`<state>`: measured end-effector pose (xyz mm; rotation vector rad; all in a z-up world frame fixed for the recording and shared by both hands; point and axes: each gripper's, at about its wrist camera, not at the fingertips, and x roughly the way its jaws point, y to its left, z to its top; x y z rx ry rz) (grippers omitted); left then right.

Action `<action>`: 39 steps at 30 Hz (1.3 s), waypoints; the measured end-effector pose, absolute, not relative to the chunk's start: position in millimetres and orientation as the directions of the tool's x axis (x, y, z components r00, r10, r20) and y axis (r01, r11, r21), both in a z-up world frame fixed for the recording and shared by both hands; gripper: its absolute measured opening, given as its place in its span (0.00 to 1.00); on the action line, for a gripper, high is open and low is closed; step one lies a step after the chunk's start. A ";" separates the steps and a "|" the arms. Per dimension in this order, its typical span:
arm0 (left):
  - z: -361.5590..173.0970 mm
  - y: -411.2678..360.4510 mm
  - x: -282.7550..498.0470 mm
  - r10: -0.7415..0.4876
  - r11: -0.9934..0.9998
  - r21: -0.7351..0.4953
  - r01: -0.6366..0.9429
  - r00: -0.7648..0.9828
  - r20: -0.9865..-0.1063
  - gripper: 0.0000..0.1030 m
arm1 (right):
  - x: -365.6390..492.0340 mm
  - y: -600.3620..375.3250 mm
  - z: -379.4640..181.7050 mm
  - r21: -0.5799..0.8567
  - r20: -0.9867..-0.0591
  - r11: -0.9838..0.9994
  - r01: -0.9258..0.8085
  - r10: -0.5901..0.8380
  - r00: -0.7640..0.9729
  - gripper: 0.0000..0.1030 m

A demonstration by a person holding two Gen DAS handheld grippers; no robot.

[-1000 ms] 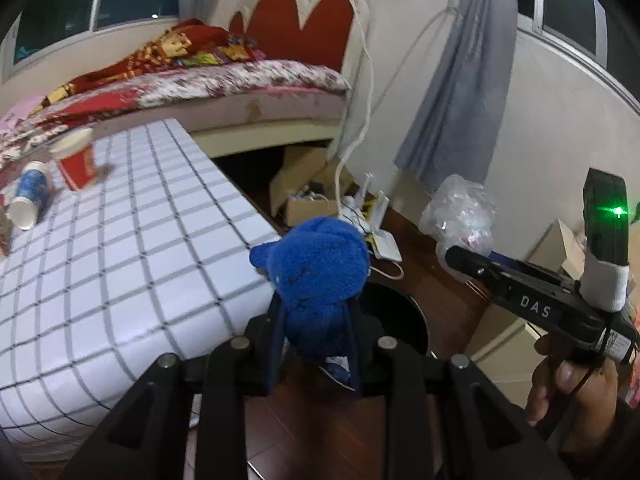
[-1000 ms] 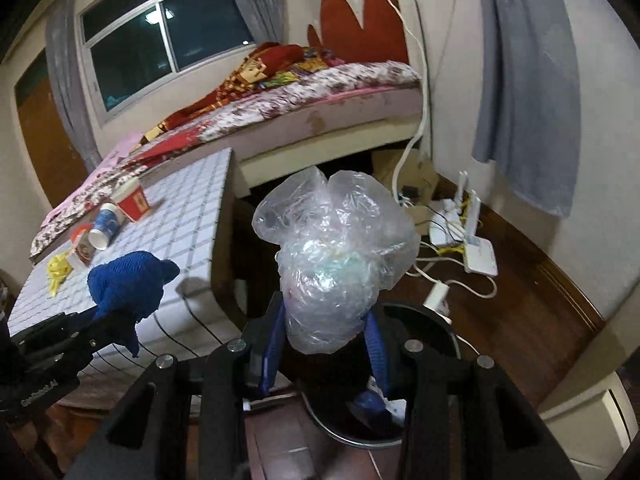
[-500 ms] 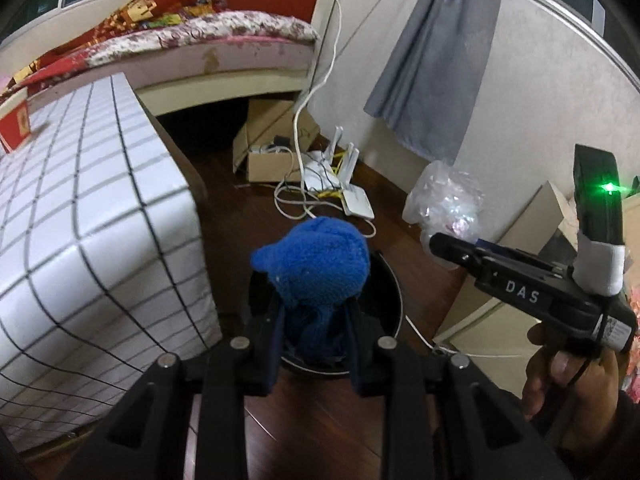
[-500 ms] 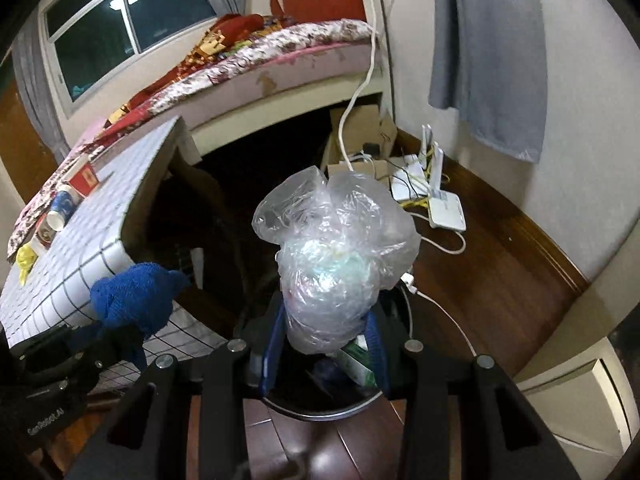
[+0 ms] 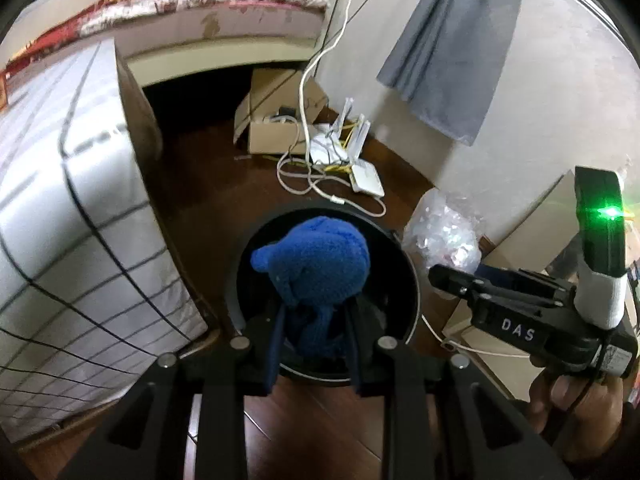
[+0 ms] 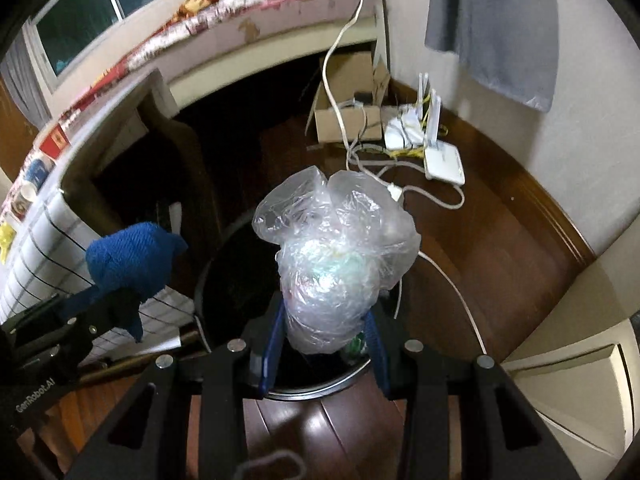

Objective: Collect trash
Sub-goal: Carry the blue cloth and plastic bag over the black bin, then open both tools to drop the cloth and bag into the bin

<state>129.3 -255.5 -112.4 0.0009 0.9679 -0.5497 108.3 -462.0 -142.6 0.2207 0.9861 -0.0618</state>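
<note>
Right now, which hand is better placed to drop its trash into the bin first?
Probably the left: its gripper holds the blue cloth centred over the black bin. The right gripper's plastic bag hangs nearer the rim.

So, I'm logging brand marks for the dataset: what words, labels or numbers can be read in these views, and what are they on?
"DAS": white letters on the side of the right gripper, left wrist view.
"GenRobot.AI": white letters on the side of the left gripper, right wrist view.
Sticker near the hand on the right gripper: too small to read.
Prints on the red box and cups on the table: blurred, unreadable.
</note>
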 end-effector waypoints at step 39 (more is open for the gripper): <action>-146.4 -224.1 126.1 -0.261 0.940 -0.123 0.317 0.442 -0.858 0.99 | 113.8 -460.5 -172.4 0.025 -0.886 0.987 0.156 -0.050 0.461 0.99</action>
